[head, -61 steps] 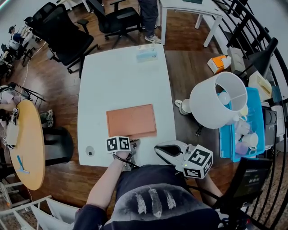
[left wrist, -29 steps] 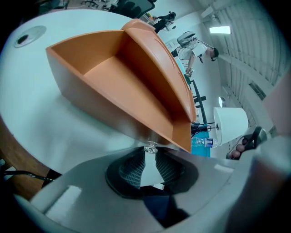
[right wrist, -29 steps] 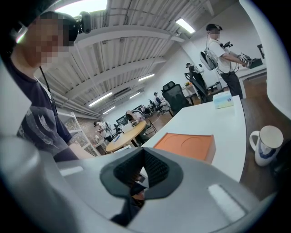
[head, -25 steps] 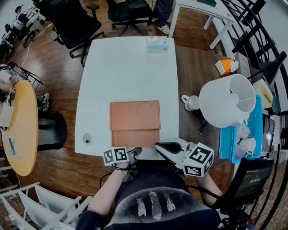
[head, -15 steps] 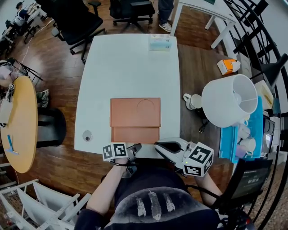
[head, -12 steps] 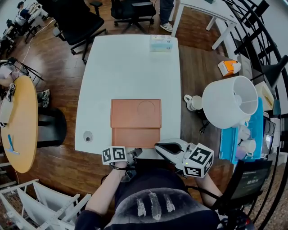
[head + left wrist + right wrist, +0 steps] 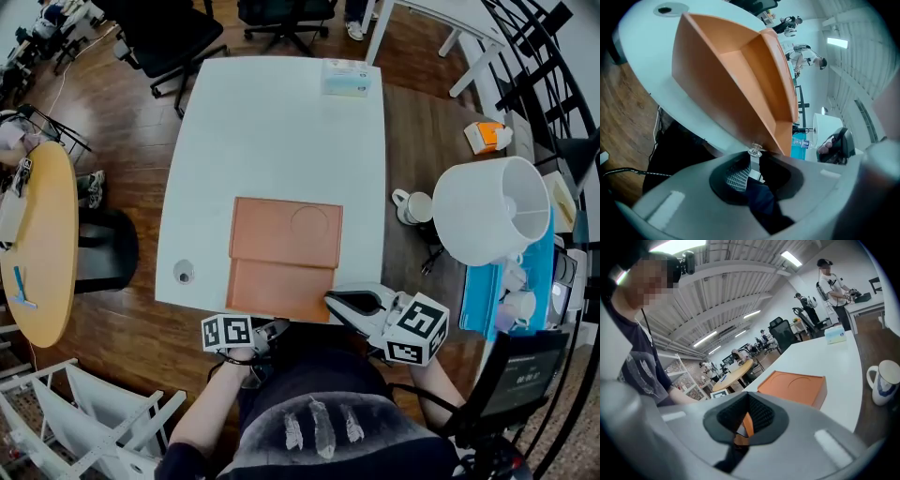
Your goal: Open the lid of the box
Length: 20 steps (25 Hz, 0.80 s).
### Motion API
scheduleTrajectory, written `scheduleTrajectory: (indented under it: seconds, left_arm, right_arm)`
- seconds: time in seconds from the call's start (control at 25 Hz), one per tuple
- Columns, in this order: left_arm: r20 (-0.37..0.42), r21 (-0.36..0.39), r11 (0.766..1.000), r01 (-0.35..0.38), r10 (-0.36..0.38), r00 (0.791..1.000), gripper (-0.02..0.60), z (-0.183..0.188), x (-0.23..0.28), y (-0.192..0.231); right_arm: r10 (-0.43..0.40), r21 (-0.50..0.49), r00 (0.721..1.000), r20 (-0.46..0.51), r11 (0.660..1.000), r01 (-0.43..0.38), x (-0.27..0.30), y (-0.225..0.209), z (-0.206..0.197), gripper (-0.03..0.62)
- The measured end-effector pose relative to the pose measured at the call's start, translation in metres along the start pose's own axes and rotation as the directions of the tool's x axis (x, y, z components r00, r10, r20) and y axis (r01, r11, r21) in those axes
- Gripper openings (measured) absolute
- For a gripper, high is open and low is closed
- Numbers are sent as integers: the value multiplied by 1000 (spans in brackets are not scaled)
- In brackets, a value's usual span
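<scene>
- An orange box (image 7: pixel 284 234) sat at the near edge of the white desk (image 7: pixel 272 122). Its lid (image 7: pixel 780 79) was tilted up off the hollow base (image 7: pixel 736 54), so it looked partly open in the left gripper view.
- The left gripper (image 7: pixel 750 158) had its fingers pinched together on a small silvery knob (image 7: pixel 754 151) at the box's near edge.
- The right gripper (image 7: pixel 749 401) hovered just beside the box's near right corner, fingers drawn together with nothing seen held.
- The box looked stiff, thin-walled and light — likely to slide on the smooth desk if pulled toward the person rather than lifted.
- The knob appeared the natural hold, though tiny, smooth and probably slippery — the lid's front rim would give broader purchase.
</scene>
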State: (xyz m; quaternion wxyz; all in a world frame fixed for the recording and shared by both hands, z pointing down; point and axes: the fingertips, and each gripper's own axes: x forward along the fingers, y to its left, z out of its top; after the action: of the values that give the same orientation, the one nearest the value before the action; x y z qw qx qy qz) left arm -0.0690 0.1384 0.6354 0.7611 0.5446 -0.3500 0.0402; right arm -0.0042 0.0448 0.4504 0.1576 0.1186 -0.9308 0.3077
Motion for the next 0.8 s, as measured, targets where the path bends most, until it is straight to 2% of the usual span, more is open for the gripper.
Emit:
scheduleTrajectory:
  seconds: [0.32, 0.52, 0.64, 0.72, 0.8]
  left_arm:
    - [32, -45, 999, 28, -26, 999, 78, -4, 10, 2]
    - [22, -51, 996, 77, -76, 997, 82, -10, 10, 4]
    - [-1, -58, 992, 115, -115, 993, 156, -22, 2, 5]
    - [-28, -7, 991, 134, -134, 991, 183, -29, -13, 2]
    - [-45, 115, 985, 129, -124, 991, 199, -27, -39, -4]
  right_arm:
    - [-3, -20, 1000, -11, 1000, 3, 3, 4, 3, 3]
    - [-14, -16, 1000, -7, 1000, 14, 0, 0, 1, 3]
    - [-10, -15, 1000, -10, 1000, 10, 0, 0, 1, 3]
    - [-7, -16, 1000, -9, 1000, 7, 1, 0, 2, 3]
    - [-7, -22, 1000, -3, 1000, 7, 0, -1, 5, 3]
